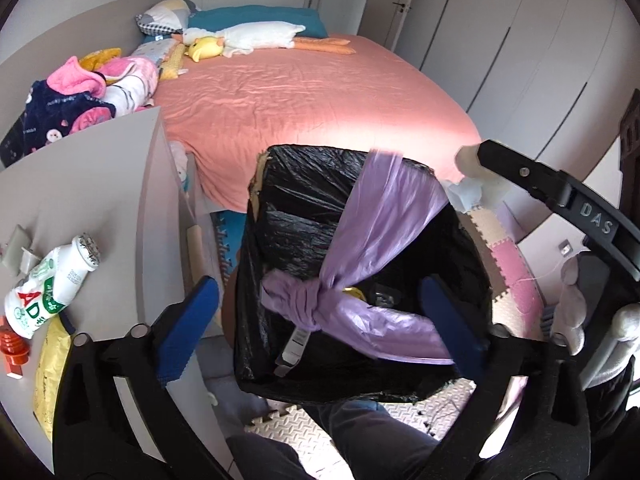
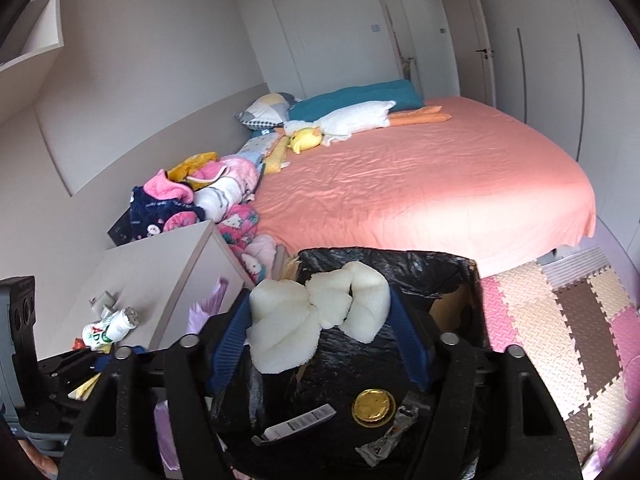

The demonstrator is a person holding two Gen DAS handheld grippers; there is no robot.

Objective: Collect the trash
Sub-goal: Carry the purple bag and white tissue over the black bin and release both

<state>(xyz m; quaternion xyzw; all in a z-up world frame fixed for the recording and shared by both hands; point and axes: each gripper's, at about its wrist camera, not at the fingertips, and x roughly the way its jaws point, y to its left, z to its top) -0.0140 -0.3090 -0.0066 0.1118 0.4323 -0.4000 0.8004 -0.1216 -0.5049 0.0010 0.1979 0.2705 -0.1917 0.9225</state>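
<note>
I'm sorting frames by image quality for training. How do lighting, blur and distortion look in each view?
Left wrist view: a sunlit patch blows out the near edge of the pink bedsheet; the purple bag is smeared at its top edge, which suggests motion; strong fisheye bending, dark corners. Right wrist view: even light, the white foam sharp in the right gripper, walls and wardrobe doors curved.

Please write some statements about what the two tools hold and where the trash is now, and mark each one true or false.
1. The right tool is shut on the white foam piece. True.
2. The purple bag lies on the bed. False: it hangs over the bin, which is lined with a black bag.
3. The left tool is open. True.
4. The milk bottle is already in the bin. False: it lies on the bedside cabinet.
5. A gold lid lies inside the bin. True.
</note>
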